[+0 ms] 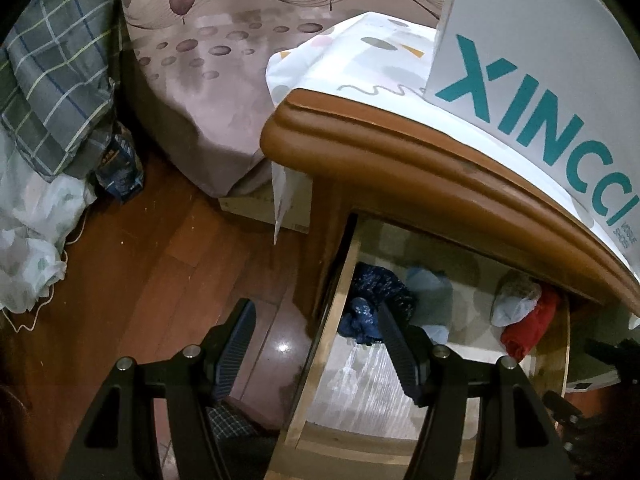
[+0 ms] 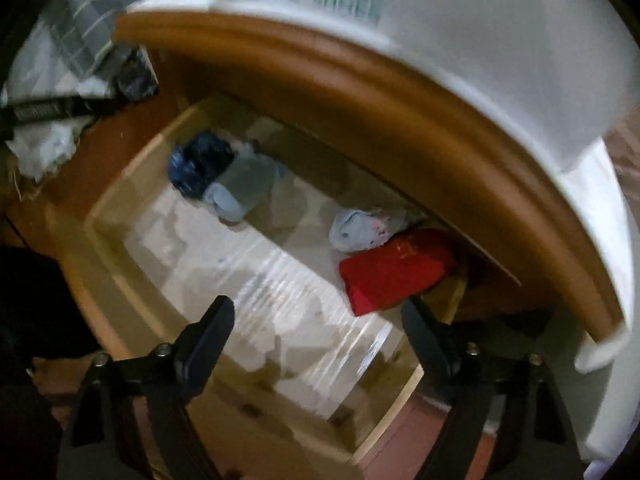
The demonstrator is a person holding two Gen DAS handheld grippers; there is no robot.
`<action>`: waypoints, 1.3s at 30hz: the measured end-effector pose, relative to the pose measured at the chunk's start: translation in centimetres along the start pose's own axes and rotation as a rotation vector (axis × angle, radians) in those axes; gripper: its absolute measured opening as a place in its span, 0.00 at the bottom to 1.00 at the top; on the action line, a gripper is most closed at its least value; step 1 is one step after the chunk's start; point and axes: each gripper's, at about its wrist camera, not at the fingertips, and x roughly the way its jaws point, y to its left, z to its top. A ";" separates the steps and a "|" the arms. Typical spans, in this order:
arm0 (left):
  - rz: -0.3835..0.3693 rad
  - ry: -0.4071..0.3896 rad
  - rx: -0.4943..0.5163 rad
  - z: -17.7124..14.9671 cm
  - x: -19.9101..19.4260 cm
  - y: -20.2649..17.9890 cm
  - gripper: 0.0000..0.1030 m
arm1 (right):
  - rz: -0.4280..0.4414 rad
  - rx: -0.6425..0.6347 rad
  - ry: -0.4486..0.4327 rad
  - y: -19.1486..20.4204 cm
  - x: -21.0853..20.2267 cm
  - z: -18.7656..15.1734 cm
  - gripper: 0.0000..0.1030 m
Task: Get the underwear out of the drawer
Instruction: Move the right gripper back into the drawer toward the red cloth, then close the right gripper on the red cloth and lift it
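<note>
The wooden drawer (image 2: pixel 112 248) stands pulled out under the brown nightstand top. At its back lie a dark blue garment (image 2: pixel 200 164), a light blue one (image 2: pixel 244 188), a pale patterned bundle (image 2: pixel 364 228) and a folded red piece (image 2: pixel 392 272). My right gripper (image 2: pixel 316 312) hangs open above the drawer's lined floor, the red piece just beyond its right finger, nothing between the fingers. My left gripper (image 1: pixel 316 320) is open astride the drawer's left side wall (image 1: pixel 320 360), its right finger in front of the dark blue garment (image 1: pixel 376 300). The red piece (image 1: pixel 528 328) sits far right.
The nightstand's brown edge (image 1: pixel 400 160) overhangs the back of the drawer, with a white lettered box (image 1: pixel 540 80) on top. To the left are a bed in a mauve sheet (image 1: pixel 220 80), plaid bedding (image 1: pixel 56 80), a pale cloth heap and wooden floor (image 1: pixel 160 260).
</note>
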 end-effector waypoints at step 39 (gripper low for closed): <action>0.016 0.073 0.108 -0.9 1.8 -2.4 0.63 | -0.166 -0.260 0.073 -0.7 14.1 1.4 0.38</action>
